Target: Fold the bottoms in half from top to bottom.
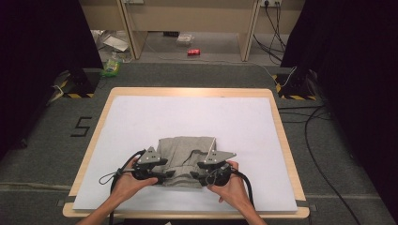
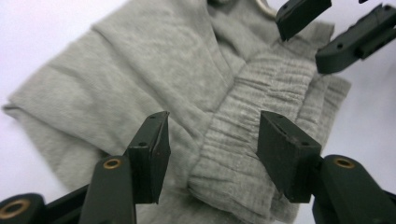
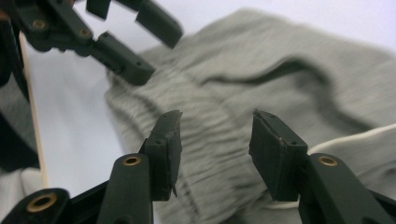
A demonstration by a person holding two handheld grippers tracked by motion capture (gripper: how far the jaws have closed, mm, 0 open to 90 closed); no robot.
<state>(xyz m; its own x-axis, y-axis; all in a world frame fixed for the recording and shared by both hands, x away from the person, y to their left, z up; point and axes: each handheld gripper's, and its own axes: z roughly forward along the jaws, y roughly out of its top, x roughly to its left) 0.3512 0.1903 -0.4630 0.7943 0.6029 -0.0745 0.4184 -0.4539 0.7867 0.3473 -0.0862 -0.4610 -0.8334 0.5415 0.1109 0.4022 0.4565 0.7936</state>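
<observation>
A folded grey garment with a ribbed elastic waistband and a white drawstring lies on the near middle of the white sheet. My left gripper is at the garment's near left edge. In the left gripper view its jaws stand apart over the waistband, and the pads are not pressing on the cloth. My right gripper is at the near right edge, with its jaws likewise apart above the ribbed band. The two grippers point toward each other, a short gap between them.
The sheet covers a wooden table, whose near edge lies just behind my hands. On the floor beyond are a red can, cables at the right, and a taped figure 5 at the left.
</observation>
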